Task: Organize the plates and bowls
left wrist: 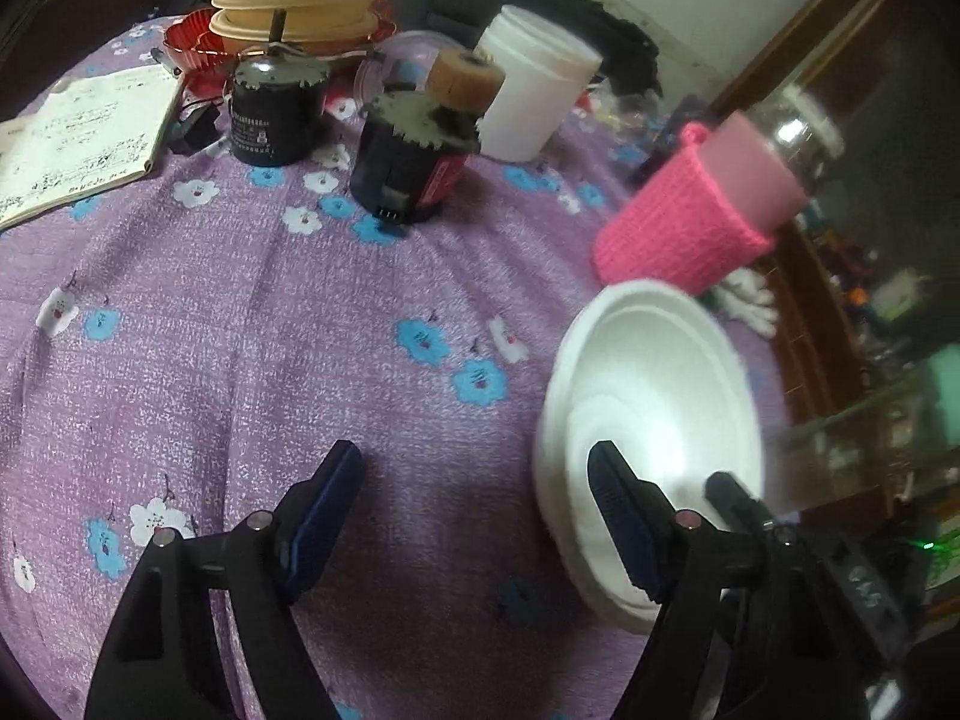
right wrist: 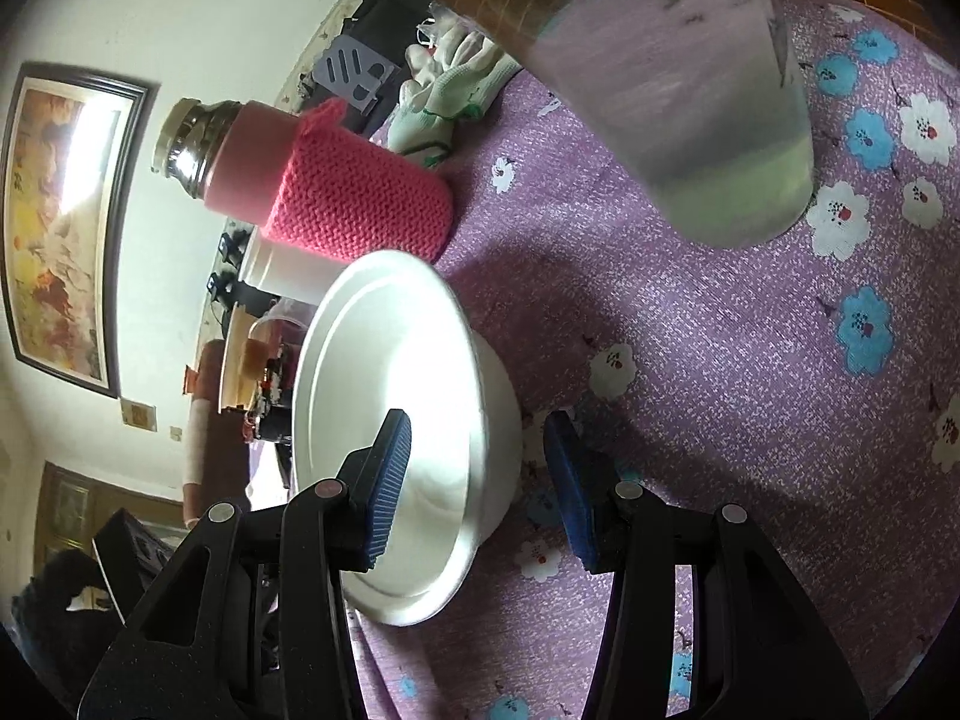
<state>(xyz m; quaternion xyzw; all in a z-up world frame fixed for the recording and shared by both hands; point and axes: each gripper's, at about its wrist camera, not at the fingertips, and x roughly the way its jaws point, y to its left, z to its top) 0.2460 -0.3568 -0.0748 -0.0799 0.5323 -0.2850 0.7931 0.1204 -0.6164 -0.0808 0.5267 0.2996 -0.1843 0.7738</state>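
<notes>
A white foam bowl (left wrist: 654, 396) sits on the purple flowered tablecloth (left wrist: 240, 324) at the right. My left gripper (left wrist: 477, 504) is open just left of it, its right finger in front of the bowl's near rim. In the right wrist view the same bowl (right wrist: 408, 372) stands between my open right gripper's (right wrist: 480, 474) fingers: one pad (right wrist: 390, 474) is inside the bowl, the other (right wrist: 570, 480) outside its wall. The jaws straddle the rim without pinching it. A stack of cream and white plates and bowls (left wrist: 300, 0) sits at the far back on a red tray (left wrist: 192, 48).
A pink knitted-sleeve bottle (left wrist: 702, 204) stands right behind the bowl. Two black motors (left wrist: 276, 114) (left wrist: 414, 162), a white tub (left wrist: 534, 90) and a notebook (left wrist: 78, 138) stand further back. A clear glass (right wrist: 708, 96) stands close on the right; white gloves (right wrist: 450, 90) lie behind.
</notes>
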